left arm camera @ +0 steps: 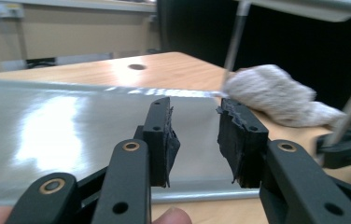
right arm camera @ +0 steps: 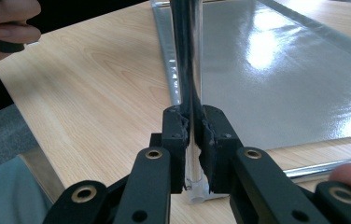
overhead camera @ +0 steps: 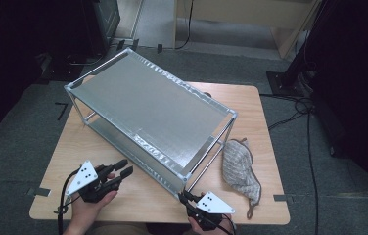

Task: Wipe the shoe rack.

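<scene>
Right gripper clamps the shelf rack's near corner leg; left gripper hangs free at the near left.

High view: the rack [overhead camera: 148, 110] lies slantwise across the table [overhead camera: 123, 200], long axis near-right to far-left; left gripper [overhead camera: 123, 171] has jaws spread, just short of its near edge.
Left gripper view: the lower shelf [left arm camera: 71, 135] lies ahead, knit cloth [left arm camera: 276, 95] beyond.
Right gripper view: right gripper [right arm camera: 192, 140] pinches the upright leg [right arm camera: 186, 56] near its foot.

One metal two-tier rack [overhead camera: 143, 105], one knitted grey hat [overhead camera: 241, 169], one wooden table [overhead camera: 108, 196], two grippers.
</scene>
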Demonstrator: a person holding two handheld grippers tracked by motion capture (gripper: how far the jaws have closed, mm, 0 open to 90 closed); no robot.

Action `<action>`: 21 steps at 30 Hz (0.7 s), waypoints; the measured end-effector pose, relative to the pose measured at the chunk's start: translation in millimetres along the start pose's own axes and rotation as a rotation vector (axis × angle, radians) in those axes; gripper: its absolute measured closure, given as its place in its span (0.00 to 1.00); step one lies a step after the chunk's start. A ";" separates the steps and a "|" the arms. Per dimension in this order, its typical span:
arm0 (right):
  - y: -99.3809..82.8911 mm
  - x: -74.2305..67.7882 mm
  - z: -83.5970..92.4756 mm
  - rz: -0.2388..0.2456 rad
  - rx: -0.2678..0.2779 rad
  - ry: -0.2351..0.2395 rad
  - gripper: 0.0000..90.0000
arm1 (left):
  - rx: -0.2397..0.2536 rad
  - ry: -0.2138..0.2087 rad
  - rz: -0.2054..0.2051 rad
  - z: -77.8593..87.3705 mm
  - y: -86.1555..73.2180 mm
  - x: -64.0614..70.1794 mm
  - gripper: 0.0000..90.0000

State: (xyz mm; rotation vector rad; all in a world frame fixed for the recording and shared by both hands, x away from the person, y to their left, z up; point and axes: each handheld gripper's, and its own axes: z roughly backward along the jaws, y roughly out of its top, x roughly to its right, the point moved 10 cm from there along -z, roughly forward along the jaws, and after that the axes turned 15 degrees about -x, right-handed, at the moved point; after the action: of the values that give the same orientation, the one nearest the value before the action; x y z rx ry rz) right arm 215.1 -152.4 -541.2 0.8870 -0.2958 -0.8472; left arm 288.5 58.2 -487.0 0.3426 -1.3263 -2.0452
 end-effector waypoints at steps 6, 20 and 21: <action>-4.8 7.1 7.4 0.008 -0.005 0.009 0.90 | 0.025 0.110 0.075 4.8 -4.1 -46.4 0.71; -15.8 17.5 22.4 0.012 -0.016 0.013 0.90 | 0.060 0.396 0.262 20.9 -13.6 -146.3 0.65; -16.7 18.5 23.8 0.014 -0.014 0.013 0.90 | 0.053 0.418 0.284 21.4 -14.8 -154.2 0.65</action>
State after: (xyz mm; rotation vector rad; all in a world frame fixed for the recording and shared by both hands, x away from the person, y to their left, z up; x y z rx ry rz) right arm 205.1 -185.3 -541.5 0.8765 -0.2843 -0.8296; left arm 385.7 178.3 -511.1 0.5388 -1.1005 -1.5983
